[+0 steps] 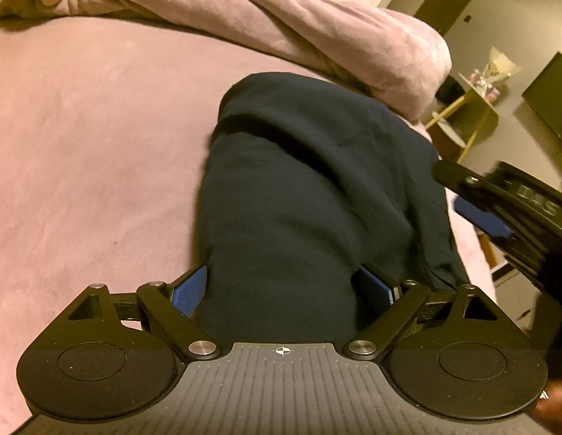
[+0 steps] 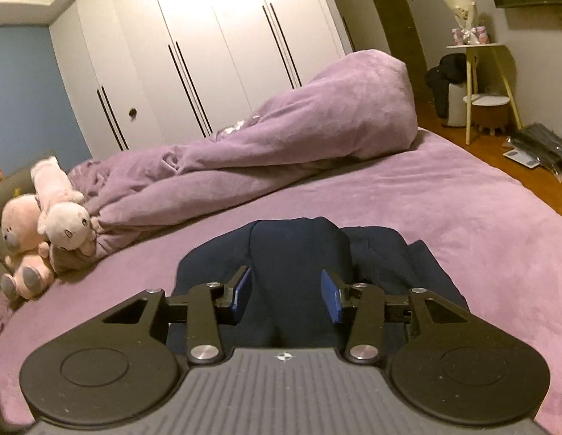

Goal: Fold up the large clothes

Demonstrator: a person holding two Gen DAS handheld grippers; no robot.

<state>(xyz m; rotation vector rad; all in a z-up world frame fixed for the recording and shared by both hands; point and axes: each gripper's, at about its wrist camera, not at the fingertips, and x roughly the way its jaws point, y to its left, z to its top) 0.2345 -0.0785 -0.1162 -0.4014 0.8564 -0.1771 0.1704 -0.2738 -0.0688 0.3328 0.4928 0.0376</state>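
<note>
Lying on the purple bed [image 2: 444, 195]: dark blue clothing [image 1: 309, 181]. Pinching a thick bunch of it with the left gripper [image 1: 281, 290], pinching another bunch with the right gripper [image 2: 286, 291].

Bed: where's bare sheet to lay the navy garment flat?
Free: bed sheet left of the navy garment, up to the duvet. Also the strip right of it toward the floor-side edge. Crowded: duvet ridge, plush toys.
</note>
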